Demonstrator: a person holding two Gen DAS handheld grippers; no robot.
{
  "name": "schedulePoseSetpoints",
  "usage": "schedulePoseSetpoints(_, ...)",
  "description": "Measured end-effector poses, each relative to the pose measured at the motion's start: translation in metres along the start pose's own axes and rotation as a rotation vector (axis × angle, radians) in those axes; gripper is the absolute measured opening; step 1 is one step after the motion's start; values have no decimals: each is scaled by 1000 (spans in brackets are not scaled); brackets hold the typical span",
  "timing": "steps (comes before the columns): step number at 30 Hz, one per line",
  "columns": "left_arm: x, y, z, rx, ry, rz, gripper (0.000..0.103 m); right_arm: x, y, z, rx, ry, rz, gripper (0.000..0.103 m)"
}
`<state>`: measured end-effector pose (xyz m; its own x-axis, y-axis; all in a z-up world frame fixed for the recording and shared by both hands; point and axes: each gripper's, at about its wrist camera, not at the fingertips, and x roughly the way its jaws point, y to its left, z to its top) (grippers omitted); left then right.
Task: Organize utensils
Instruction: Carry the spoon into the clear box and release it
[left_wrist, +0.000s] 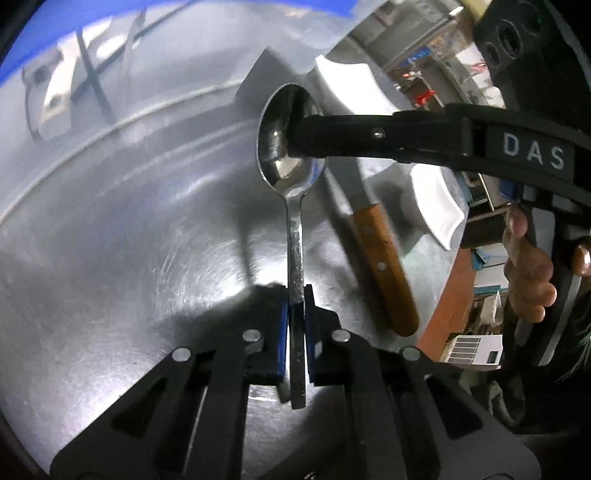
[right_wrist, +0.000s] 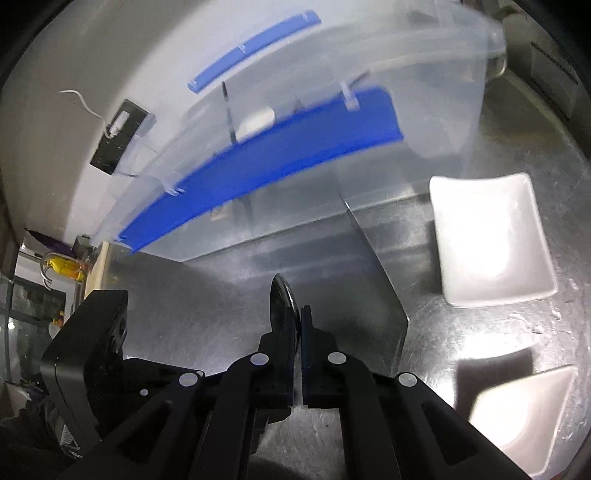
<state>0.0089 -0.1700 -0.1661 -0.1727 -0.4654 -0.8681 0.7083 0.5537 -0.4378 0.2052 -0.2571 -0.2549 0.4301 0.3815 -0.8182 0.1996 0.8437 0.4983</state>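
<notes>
Left gripper (left_wrist: 295, 295): jaws drawn together on the spoon's handle, blue pads pressing its two sides; the handle's end sticks out behind the pads toward the camera
Spoon (left_wrist: 291, 147): one, metal, held lengthwise away from the left camera, lifted above the steel table (left_wrist: 129, 240), bowl at the far end
Right gripper (right_wrist: 297, 317): clamped edge-on over the spoon's bowl; in the left view its black fingers (left_wrist: 351, 133) come in from the right and cover the right half of the bowl
Both ends: the spoon is gripped at handle and bowl at once, one gripper on each
Hand (left_wrist: 528, 273): one in view, at the right edge of the left view, wrapped round the right gripper's grip
Knife (left_wrist: 380, 258): one, wooden handle with rivets, lying on the table just right of the spoon; the broad grey blade (right_wrist: 369, 266) runs away toward the bin
White dishes: two, square, on the table right of the knife, a nearer one (right_wrist: 524, 410) and a farther one (right_wrist: 487, 236), apart from each other
Plastic bin (right_wrist: 424, 122): one, translucent with blue clips, at the back of the table; blurred, so its contents are hard to tell, perhaps a dark slim utensil standing inside
</notes>
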Motion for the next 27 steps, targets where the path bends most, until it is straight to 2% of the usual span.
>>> schedulePoseSetpoints(2, -16, -14, 3, 26, -37, -4, 7, -16, 4, -2, -10, -43, 23, 4)
schedulePoseSetpoints(5, -47, -27, 13, 61, -99, -53, 7, -47, 17, 7, -35, -115, 40, 4)
schedulePoseSetpoints(8, -83, -30, 41, 90, -169, -98, 7, -81, 34, 33, -99, -200, 37, 4)
schedulePoseSetpoints(12, -128, -26, 100, 125, -293, -57, 7, -108, 60, 97, -182, -304, 8, 4)
schedulePoseSetpoints(15, -143, -9, 147, 99, -323, -18, 7, -103, 78, 156, -221, -306, -37, 4)
schedulePoseSetpoints(18, -140, 17, 181, 48, -291, -14, 7, -72, 87, 205, -259, -245, -87, 4)
schedulePoseSetpoints(20, -123, 43, 200, -4, -234, 2, 7, -37, 79, 234, -226, -160, -78, 4)
schedulePoseSetpoints(24, -84, 93, 214, -109, -110, 27, 7, 33, 49, 259, -133, -9, -54, 5)
schedulePoseSetpoints(27, -49, 119, 214, -167, 20, 28, 7, 79, 31, 260, -105, 98, -82, 5)
